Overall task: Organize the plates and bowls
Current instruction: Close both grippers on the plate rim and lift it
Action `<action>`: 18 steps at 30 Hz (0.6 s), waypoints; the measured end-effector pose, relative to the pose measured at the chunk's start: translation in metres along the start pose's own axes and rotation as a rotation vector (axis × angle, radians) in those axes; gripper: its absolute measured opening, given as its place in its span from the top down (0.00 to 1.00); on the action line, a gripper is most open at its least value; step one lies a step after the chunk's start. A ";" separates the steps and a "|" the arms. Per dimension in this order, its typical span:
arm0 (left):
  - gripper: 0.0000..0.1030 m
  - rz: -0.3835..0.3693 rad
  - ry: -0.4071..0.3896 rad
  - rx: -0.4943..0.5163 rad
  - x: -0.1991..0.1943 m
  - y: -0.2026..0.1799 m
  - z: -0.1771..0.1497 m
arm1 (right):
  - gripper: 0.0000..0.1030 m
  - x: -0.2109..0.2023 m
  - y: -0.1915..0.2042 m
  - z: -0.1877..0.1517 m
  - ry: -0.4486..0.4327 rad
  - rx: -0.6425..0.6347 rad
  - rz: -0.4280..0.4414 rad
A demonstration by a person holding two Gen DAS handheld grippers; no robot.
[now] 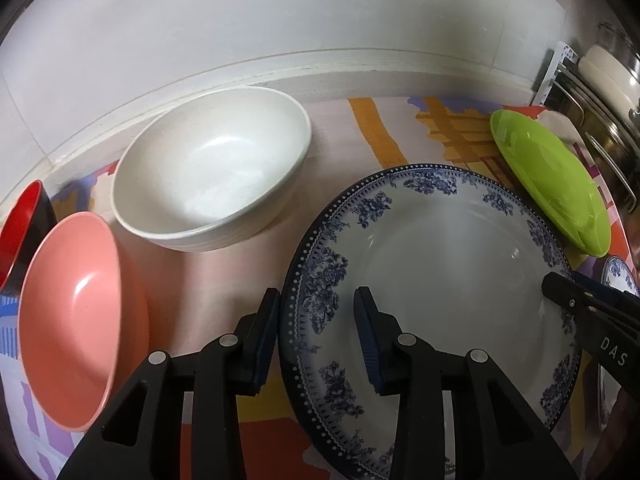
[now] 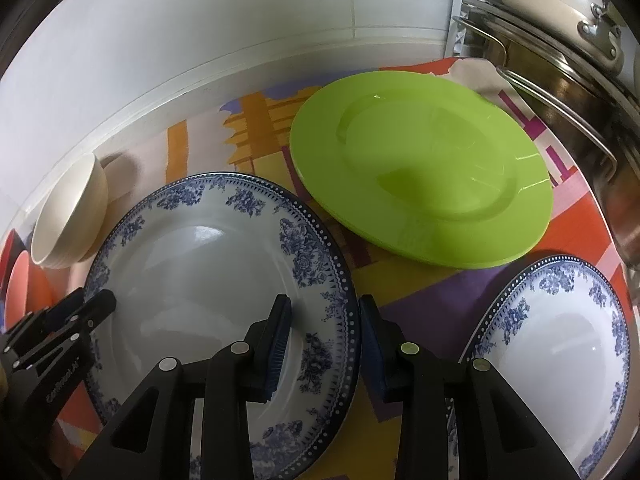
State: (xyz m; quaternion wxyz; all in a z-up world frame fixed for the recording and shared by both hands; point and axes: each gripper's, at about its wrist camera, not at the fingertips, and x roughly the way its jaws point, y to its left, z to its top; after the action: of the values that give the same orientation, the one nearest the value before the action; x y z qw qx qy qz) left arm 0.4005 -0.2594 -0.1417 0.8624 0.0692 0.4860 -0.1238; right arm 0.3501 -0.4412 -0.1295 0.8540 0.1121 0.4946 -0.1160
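A large blue-and-white floral plate (image 1: pixel 460 264) (image 2: pixel 208 264) lies on the patterned cloth. My left gripper (image 1: pixel 316 304) is open, its jaws straddling the plate's left rim. My right gripper (image 2: pixel 325 312) is open, straddling the same plate's right rim; it shows in the left wrist view (image 1: pixel 560 284). The left gripper shows in the right wrist view (image 2: pixel 96 304). A green plate (image 1: pixel 552 184) (image 2: pixel 424 176) lies behind. A second blue-and-white plate (image 2: pixel 560 352) lies at right. A white bowl (image 1: pixel 212 172) (image 2: pixel 68 220), pink bowl (image 1: pixel 76 312) and red-and-black bowl (image 1: pixel 24 224) stand at left.
A white tiled wall (image 1: pixel 280 20) with a ledge runs along the back. Steel pots with lids (image 2: pixel 580 92) (image 1: pixel 608 92) stand on a rack at the far right. The colourful cloth (image 1: pixel 224 272) covers the counter.
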 end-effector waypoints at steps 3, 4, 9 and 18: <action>0.64 0.003 -0.017 0.003 -0.006 -0.001 -0.002 | 0.65 -0.005 0.002 -0.001 -0.007 -0.002 0.003; 0.64 0.003 -0.024 0.005 -0.010 0.000 -0.003 | 0.65 -0.007 0.002 -0.002 -0.011 -0.001 0.004; 0.64 0.000 -0.046 0.002 -0.024 0.003 -0.007 | 0.65 -0.021 0.004 -0.005 -0.024 -0.003 0.002; 0.64 0.010 -0.096 -0.015 -0.065 0.018 -0.021 | 0.65 -0.054 0.011 -0.013 -0.057 -0.017 0.008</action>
State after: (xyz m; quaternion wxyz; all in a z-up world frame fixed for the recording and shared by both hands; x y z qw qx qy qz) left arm 0.3557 -0.2270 -0.0969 0.8859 0.0592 0.4444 -0.1188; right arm 0.3171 -0.4223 -0.0880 0.8692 0.1036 0.4704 -0.1114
